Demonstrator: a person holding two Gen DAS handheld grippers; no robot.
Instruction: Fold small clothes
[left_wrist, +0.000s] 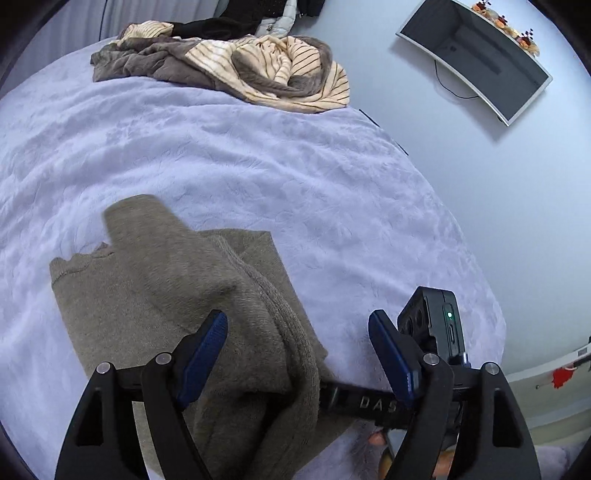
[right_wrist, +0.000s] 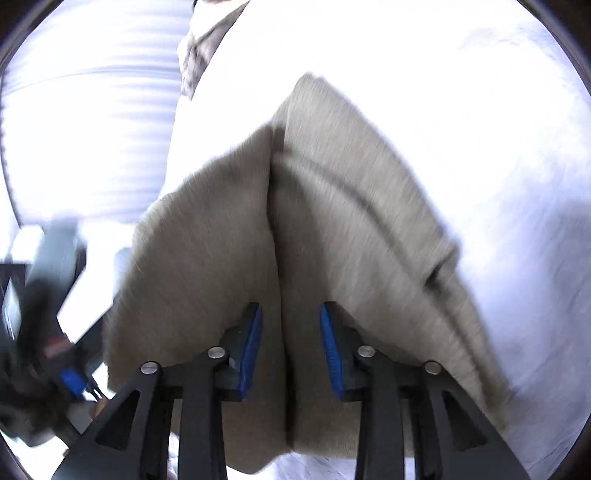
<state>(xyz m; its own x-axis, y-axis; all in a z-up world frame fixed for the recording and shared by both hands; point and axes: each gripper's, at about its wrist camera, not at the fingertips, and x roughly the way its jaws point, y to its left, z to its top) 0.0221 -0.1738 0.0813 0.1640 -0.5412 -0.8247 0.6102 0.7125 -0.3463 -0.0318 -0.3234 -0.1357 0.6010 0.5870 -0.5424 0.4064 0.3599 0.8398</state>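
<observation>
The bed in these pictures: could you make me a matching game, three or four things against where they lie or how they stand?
Things:
1. grey-brown knitted garment
2. cream striped cloth heap
3. flat dark wall screen
4. left gripper

Places or states:
A. on the pale wall
B. far end of the lilac fleece bedcover
C. jaws wide open
D. folded, nearest the camera

Pairs: 1-D, 2-B, 3-A, 4-C
</observation>
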